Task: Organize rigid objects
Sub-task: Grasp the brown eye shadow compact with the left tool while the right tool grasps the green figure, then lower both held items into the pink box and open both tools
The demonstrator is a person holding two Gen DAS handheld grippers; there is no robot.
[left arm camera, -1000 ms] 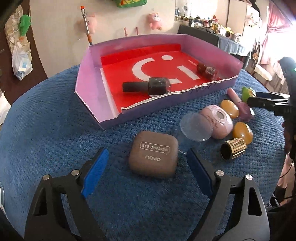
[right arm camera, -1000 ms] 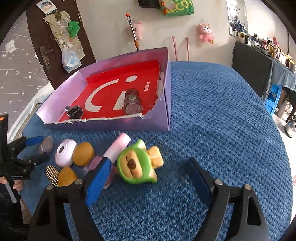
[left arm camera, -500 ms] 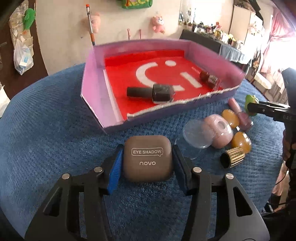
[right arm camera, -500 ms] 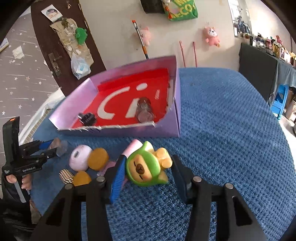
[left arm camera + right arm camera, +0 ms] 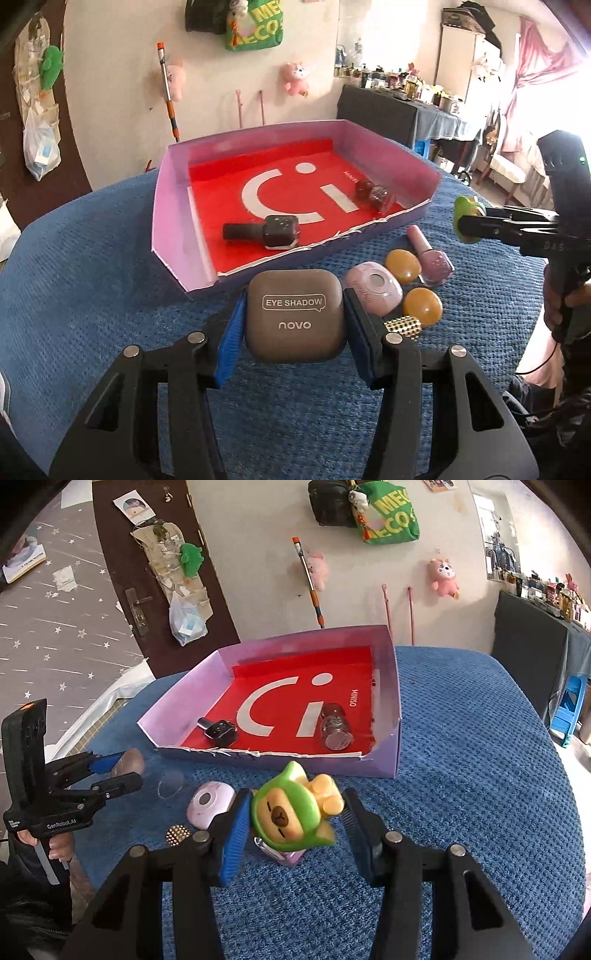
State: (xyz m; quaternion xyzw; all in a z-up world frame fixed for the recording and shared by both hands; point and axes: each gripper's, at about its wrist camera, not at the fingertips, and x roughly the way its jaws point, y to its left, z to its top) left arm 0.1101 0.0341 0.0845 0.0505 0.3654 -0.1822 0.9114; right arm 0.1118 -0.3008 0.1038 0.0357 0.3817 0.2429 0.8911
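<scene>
My left gripper is shut on a brown eye shadow case and holds it just above the blue tablecloth, in front of the purple tray. The right gripper is shut on a green and yellow toy figure, lifted over a pink nail polish bottle. On the tray's red floor lie a black nail polish bottle and a dark red bottle. The right wrist view shows the left gripper at the far left with the case.
Loose on the cloth near the tray's front wall are a pink compact, two amber balls, a pink nail polish bottle, a gold cap and a clear lid. A hand grips the right tool.
Both grippers went from open to shut: the left closed on the eye shadow case, the right on the green toy. Each has since risen off the cloth, toward the tray.
</scene>
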